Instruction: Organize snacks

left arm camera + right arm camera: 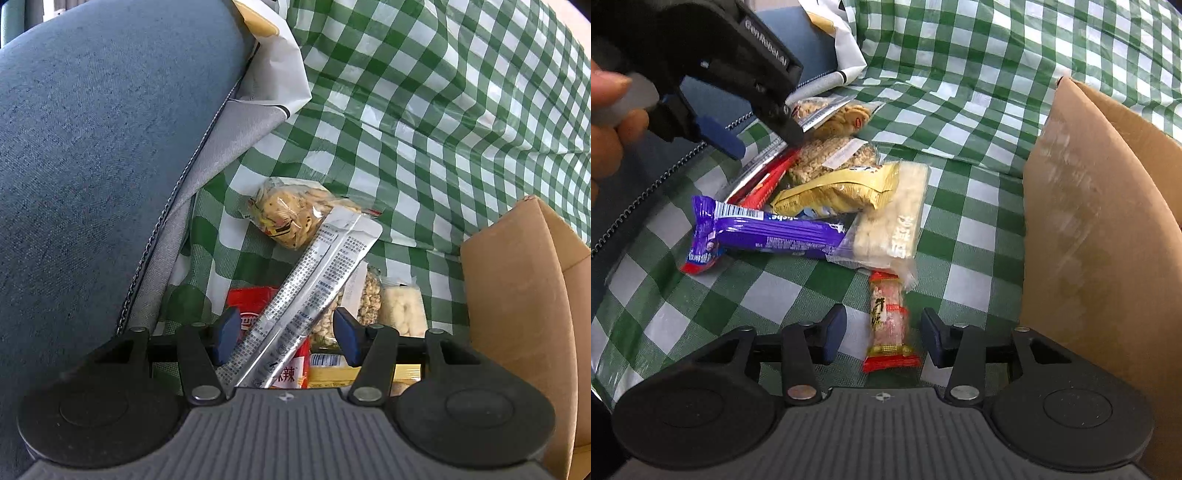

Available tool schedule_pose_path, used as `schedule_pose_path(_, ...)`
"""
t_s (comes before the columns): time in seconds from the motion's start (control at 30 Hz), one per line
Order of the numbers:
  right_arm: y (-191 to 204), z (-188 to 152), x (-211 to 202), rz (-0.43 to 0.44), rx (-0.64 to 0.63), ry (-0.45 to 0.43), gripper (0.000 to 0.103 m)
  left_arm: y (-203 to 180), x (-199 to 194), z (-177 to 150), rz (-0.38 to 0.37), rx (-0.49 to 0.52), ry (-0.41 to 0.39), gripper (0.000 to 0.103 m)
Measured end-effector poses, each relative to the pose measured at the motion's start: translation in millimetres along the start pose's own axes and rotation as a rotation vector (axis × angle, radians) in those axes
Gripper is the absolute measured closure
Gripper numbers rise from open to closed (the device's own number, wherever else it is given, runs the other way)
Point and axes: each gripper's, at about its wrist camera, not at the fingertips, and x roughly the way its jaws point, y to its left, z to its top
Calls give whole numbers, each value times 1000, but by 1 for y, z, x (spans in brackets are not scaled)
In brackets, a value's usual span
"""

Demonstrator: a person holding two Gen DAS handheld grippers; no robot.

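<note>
Green-and-white checked cloth (960,236) covers the whole surface, wrinkled toward the top of both views, w/ a brown cardboard box (1082,236) standing along the right edge and a blue-grey zipped fabric bag (92,147) filling the left side of the left-wrist view. The snacks sit in a loose heap near centre-left of the right-wrist view: a purple bar (764,232) lying crosswise, a yellow packet (842,192) above it, a clear pack of pale white pieces (894,221) to the right touching both, an oat-coloured bar (831,158) further up, and a clear bag of round crackers (846,114) at the top of the pile. A red-ended small snack (888,325) lies apart from the heap, lower centre, right between the fingers of the right gripper (882,336); jaws spread, pads not touching it on either side. Left gripper (286,334), seen in upper left of the right-wrist view in a person's hand (605,125), hovers over the heap's top end; jaws spread, w/ a silver printed sachet (314,291) running diagonally through the gap, not pinched. Under it a red packet (251,306) shows at lower centre of the left-wrist view.
</note>
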Motion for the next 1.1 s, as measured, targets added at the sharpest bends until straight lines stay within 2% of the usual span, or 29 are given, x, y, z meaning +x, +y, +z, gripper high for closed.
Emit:
schedule_pose_path(0.03,-1,1,0,14,0,0,63,1,0,0,-2,1,1,46)
schedule_pose_path(0.07,-1,1,-1,27,-1,0,71,1,0,-1,-5,3,1,50)
schedule_pose_path(0.1,0,0,-2,35,-7,-1,79,1,0,-1,-11,6,6,60)
schedule_pose_path(0.13,1,-1,-3,36,-16,-4,82,0,0,-2,-22,14,11,71)
schedule_pose_path(0.23,-1,-2,-7,58,-11,-8,84,-3,-6,-4,-43,44,2,89)
schedule_pose_path(0.4,-2,-5,-24,102,-6,-17,85,3,-18,-10,-123,21,5,99)
schedule_pose_path(0.57,4,-9,-44,127,-20,-21,85,7,-39,-17,-215,1,-21,100)
schedule_pose_path(0.67,4,-13,-53,132,-20,-18,86,7,-41,-21,-281,-12,17,100)
schedule_pose_path(0.7,4,-14,-55,132,-19,-14,86,7,-38,-23,-279,-11,46,100)
schedule_pose_path(0.83,3,-22,-52,132,-18,29,85,11,-20,-31,-153,-32,153,97)
schedule_pose_path(0.93,1,-30,-45,132,-10,70,85,15,-21,-29,-139,-62,139,95)
schedule_pose_path(1.1,-3,-29,-40,137,1,81,83,11,-16,-29,-95,-49,139,90)
